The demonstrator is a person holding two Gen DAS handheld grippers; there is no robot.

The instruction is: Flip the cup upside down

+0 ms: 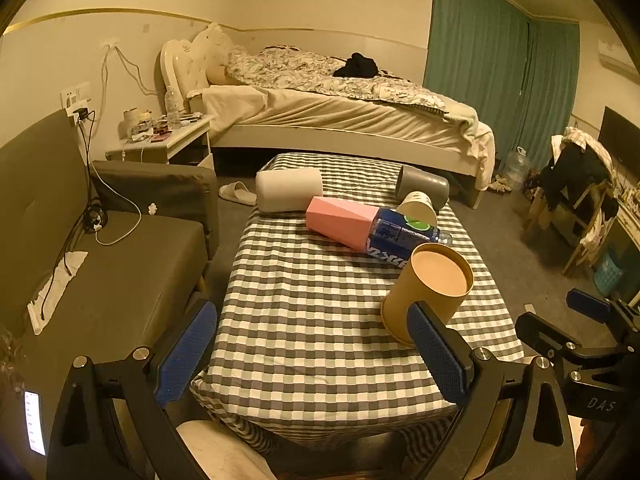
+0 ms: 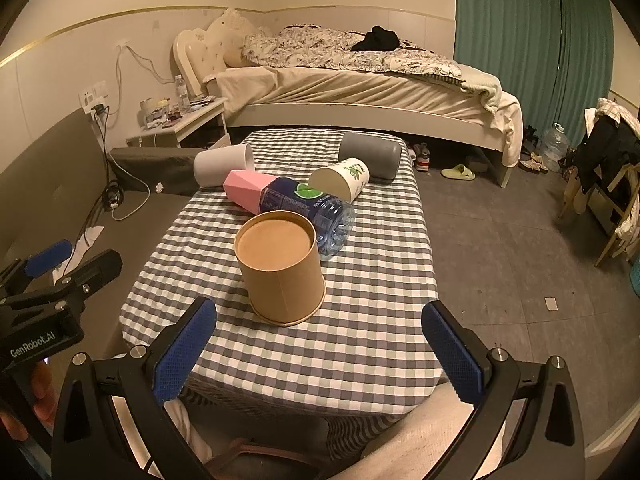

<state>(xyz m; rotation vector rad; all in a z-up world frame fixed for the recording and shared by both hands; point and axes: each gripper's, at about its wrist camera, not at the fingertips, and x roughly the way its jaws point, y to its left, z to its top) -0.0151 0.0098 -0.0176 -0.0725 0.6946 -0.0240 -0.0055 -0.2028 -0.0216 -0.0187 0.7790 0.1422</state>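
A tan paper cup (image 2: 282,266) stands upside down, base up, on the checkered table (image 2: 320,344); it also shows in the left wrist view (image 1: 428,288). My right gripper (image 2: 320,354) is open and empty, just short of the cup. My left gripper (image 1: 316,354) is open and empty over the table's near edge, with its right finger (image 1: 438,352) in front of the cup's rim. Behind the cup lie a white paper cup (image 2: 340,178), a pink cup (image 2: 244,190), a white-grey cup (image 2: 224,166) and a grey cup (image 2: 370,156), all on their sides.
A blue-labelled plastic bottle (image 2: 308,210) lies on its side just behind the tan cup. A dark sofa (image 1: 100,264) stands left of the table. A bed (image 2: 360,84) and a cluttered nightstand (image 2: 180,118) are behind. Chairs with clothes (image 2: 612,160) stand at right.
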